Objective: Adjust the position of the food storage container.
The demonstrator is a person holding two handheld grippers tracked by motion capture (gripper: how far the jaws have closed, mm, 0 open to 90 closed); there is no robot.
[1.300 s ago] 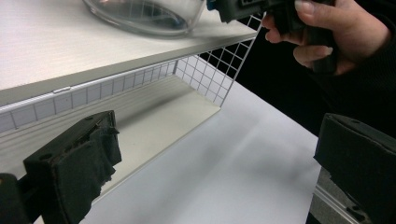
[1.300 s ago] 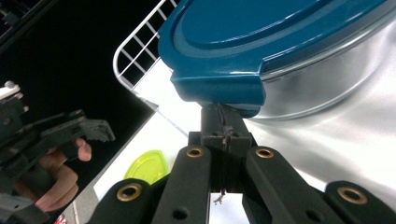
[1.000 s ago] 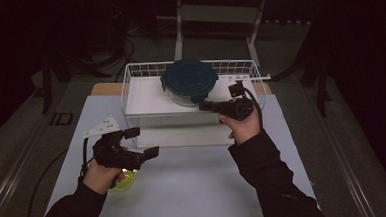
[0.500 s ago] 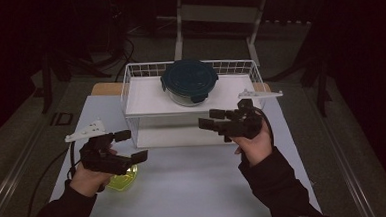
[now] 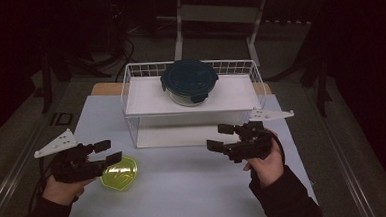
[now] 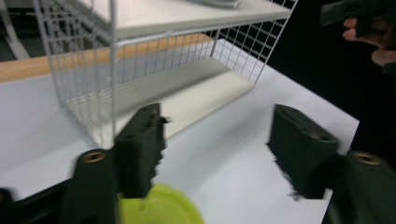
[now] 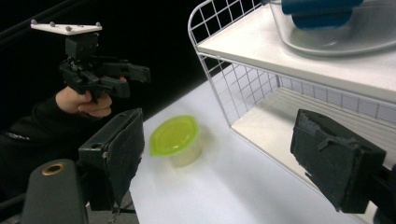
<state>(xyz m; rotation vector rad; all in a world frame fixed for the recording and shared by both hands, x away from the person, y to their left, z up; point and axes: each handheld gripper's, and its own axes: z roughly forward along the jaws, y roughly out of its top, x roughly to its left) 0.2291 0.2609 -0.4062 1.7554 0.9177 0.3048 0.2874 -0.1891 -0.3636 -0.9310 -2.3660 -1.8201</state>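
Here, left gripper (image 5: 108,152) agape, right gripper (image 5: 221,137) agape

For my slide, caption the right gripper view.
Open right gripper faces a lime-lidded cup beside the wire rack.

A wire rack (image 5: 130,99) stands far on the table (image 5: 185,189); a lidded glass container (image 5: 189,81) sits on top, a green-lidded cup (image 5: 119,173) near left.

The right tongs (image 5: 221,137) have drawn back from the lidded container (image 5: 189,81) toward the tabletop's near edge; the left tongs (image 5: 107,151) shifted toward its left edge.
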